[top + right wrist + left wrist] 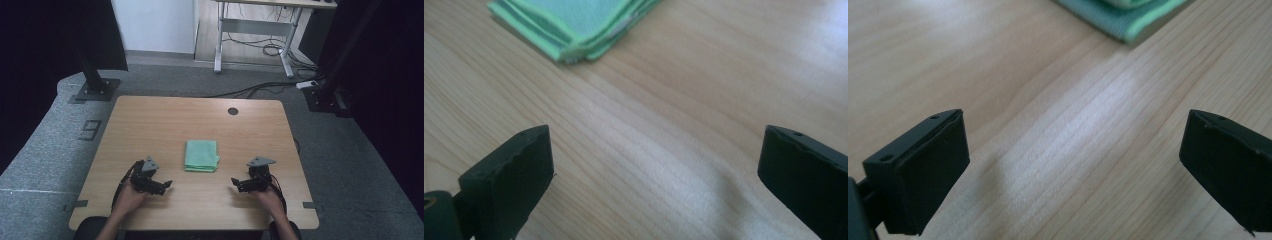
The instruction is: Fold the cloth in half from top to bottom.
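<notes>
A: Where is the green cloth (201,155)?

B: It lies folded, a little below the middle of the high view, on the wooden table (150,120). In the left gripper view its corner (1128,17) sits at the top edge, right of the middle. In the right gripper view the stacked edges of the cloth (574,25) are in the upper left.

A: And the two tools?

B: The left gripper (166,185) is at the lower left of the cloth in the high view, the right gripper (236,183) at the lower right. Both are near the cloth but apart from it, and their tips point toward each other. Each one is held by a hand that comes in from the bottom edge.

A: Are the jaws together?

B: No. In each gripper view the two black jaws stand wide apart, one at each side of the frame. Between them I see only bare wood; they clamp nothing.

A: Anything behind the table?

B: Grey carpet (40,150), and a desk frame (255,35) with cables at the top of the high view.
</notes>
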### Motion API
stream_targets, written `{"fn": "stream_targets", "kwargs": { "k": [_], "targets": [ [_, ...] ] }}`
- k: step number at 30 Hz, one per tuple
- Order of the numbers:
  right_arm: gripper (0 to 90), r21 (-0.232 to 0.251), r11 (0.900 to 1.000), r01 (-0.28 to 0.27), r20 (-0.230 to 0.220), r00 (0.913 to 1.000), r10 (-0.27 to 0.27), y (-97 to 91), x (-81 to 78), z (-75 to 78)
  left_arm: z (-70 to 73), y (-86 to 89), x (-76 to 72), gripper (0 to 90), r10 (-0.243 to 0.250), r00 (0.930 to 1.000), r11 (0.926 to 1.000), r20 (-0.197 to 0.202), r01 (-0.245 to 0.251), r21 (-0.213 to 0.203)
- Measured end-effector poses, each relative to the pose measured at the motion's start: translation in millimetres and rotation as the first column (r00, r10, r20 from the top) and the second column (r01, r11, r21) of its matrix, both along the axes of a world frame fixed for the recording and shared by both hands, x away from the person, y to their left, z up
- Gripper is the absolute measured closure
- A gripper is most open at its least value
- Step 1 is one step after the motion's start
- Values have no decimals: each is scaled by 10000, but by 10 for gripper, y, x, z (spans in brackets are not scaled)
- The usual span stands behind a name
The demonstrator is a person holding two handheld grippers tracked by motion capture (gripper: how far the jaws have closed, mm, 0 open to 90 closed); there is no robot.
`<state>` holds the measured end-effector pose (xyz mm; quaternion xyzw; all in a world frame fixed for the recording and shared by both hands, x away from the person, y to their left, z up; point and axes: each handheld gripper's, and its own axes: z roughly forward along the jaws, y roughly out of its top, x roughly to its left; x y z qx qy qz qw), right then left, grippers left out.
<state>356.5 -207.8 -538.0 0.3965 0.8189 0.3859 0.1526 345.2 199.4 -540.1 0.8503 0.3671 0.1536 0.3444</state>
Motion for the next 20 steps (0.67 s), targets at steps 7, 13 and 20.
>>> {"fn": "stream_targets", "kwargs": {
  "k": [7,13,20],
  "targets": [
    [13,-282,9996,-45,-161,9999,40,7,-22,-130,-83,-13,12,0,70,9996,9996,-258,-63,262],
    [0,-747,9971,-121,-124,9999,112,33,-36,-188,-91,-47,12,0,102,9988,9996,-481,-89,269],
    [0,-747,9971,-122,-128,9999,113,31,-35,-188,-91,-53,11,0,185,9986,9995,-491,-172,268]
  ]
}}
